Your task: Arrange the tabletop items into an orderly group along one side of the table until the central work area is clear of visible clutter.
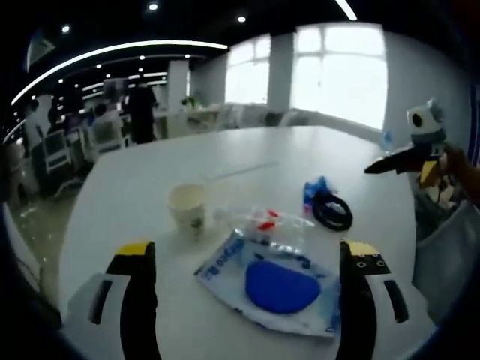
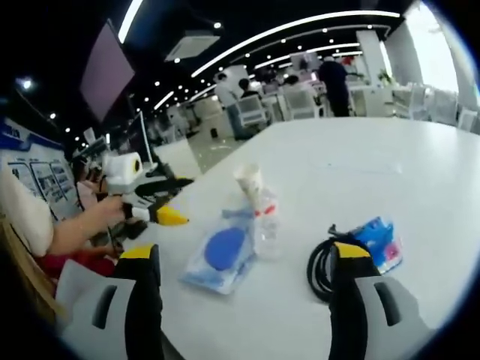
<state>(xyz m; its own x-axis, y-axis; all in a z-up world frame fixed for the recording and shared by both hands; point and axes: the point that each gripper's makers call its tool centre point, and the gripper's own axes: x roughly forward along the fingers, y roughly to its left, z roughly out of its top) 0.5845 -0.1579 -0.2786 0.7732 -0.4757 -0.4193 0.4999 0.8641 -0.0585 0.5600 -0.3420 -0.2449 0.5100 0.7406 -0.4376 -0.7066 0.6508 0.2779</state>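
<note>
1. Lying nearest the left gripper (image 1: pixel 247 259), between its two wide-apart jaws, is one clear plastic pouch (image 1: pixel 270 281) with a blue pad inside. It looks light, floppy and slick, so a pinch at a corner or edge seems the best hold.
2. One paper cup (image 1: pixel 187 210) stands upright just beyond it: light, easily crushed, best taken gently at the rim.
3. One clear plastic bottle (image 1: pixel 262 219) with a red label lies on its side; it would likely roll.
4. One black cable coil (image 2: pixel 324 266) rests beside one small blue packet (image 2: pixel 379 241), near the right gripper (image 2: pixel 247 259), whose jaws also stand apart, holding nothing.
5. All five sit mid-table on the white table (image 1: pixel 247 157).
</note>
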